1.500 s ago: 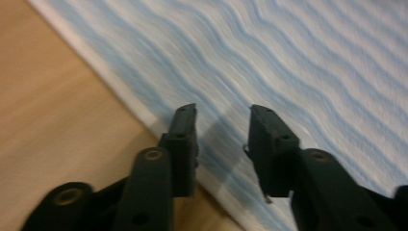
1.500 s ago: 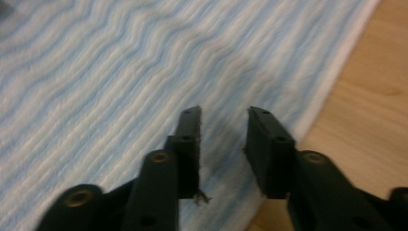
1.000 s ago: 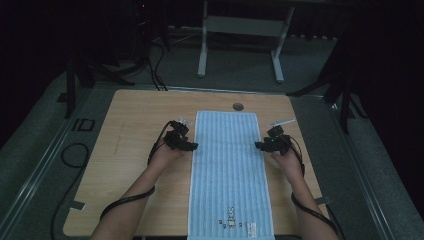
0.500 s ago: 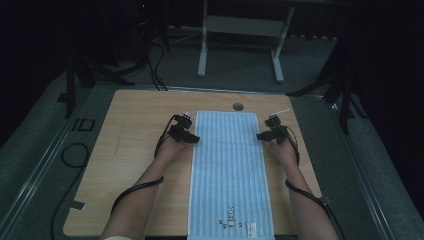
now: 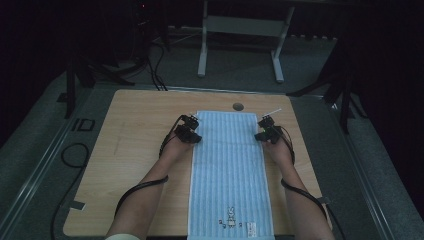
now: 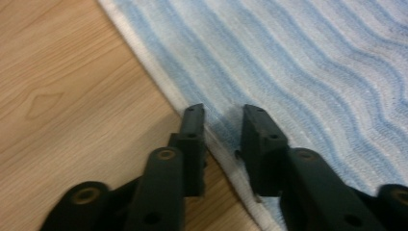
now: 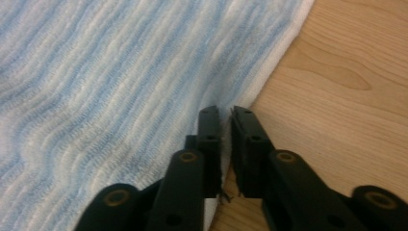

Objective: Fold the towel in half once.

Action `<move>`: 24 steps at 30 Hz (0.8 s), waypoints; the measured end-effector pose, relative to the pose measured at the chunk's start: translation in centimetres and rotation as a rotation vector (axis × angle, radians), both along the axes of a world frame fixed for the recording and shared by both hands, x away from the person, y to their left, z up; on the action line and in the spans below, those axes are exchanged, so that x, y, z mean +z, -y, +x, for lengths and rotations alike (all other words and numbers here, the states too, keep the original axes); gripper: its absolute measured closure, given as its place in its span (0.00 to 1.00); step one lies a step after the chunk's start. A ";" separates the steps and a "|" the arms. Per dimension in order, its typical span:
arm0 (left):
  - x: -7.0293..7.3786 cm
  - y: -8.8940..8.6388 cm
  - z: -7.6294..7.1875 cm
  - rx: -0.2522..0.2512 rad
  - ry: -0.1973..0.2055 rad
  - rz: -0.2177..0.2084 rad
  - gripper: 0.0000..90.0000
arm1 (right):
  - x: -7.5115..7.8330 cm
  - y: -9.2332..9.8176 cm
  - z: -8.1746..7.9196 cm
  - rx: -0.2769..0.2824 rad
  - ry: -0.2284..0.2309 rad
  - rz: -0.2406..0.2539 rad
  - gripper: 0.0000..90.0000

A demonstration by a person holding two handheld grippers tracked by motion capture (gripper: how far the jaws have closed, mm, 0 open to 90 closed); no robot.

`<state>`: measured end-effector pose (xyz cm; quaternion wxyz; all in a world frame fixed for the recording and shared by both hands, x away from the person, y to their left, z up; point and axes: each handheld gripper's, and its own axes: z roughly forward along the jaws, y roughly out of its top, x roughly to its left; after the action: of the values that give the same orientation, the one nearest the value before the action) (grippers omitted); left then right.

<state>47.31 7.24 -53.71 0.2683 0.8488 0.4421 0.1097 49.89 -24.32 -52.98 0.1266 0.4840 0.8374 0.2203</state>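
A long light-blue striped towel (image 5: 230, 170) lies flat down the middle of the wooden table (image 5: 135, 135). My left gripper (image 5: 195, 134) is at the towel's left edge near its far end. In the left gripper view, its jaws (image 6: 222, 115) straddle the white hem of the towel (image 6: 312, 62) with a narrow gap left; they have just been closing. My right gripper (image 5: 262, 135) is at the right edge, level with the left one. In the right gripper view, its jaws (image 7: 225, 113) have just closed and pinch the hem of the towel (image 7: 96, 72).
A round hole (image 5: 238, 106) sits in the tabletop just beyond the towel's far end, with a small white stick (image 5: 274, 111) to its right. Cables trail from both grippers along the forearms. A metal stand (image 5: 240, 30) is on the floor behind the table.
Both hands have slid along the towel's edges toward its far end. The jaws of both grippers have narrowed around the hem.
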 end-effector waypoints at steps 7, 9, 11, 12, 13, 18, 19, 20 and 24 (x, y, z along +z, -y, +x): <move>1.0 -0.6 -0.1 0.013 0.015 -0.091 0.98 | 0.7 0.0 -0.2 0.012 0.030 -0.017 0.98; 1.5 -0.9 -0.2 0.018 0.021 -0.126 0.98 | 1.2 0.2 -0.4 0.014 0.046 0.002 0.99; 1.8 -1.0 -0.3 0.014 0.017 -0.141 0.98 | 1.5 0.3 -0.5 0.014 0.053 0.012 0.99; 2.3 -1.2 -0.5 0.011 0.037 -0.136 0.98 | 2.2 0.5 -0.7 0.022 0.067 0.033 0.99; 2.3 -1.2 -0.5 0.011 0.037 -0.136 0.98 | 2.2 0.5 -0.7 0.022 0.067 0.033 0.99; 3.5 -1.9 -1.7 0.002 0.061 -0.160 0.98 | 4.1 0.9 -1.9 0.052 0.108 0.043 0.99; 3.5 -1.9 -1.7 0.002 0.061 -0.160 0.98 | 4.1 0.9 -1.9 0.052 0.108 0.043 0.99; 3.9 -2.2 -2.3 -0.002 0.075 -0.166 0.98 | 4.8 1.1 -2.5 0.061 0.122 0.055 0.99; 4.7 -2.7 -4.1 -0.024 0.101 -0.170 0.98 | 5.8 1.2 -4.5 0.101 0.155 0.081 0.99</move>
<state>43.20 9.91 -49.03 0.3626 0.8216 0.4257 0.1110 45.40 -25.53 -47.22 0.1601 0.4275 0.8388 0.2967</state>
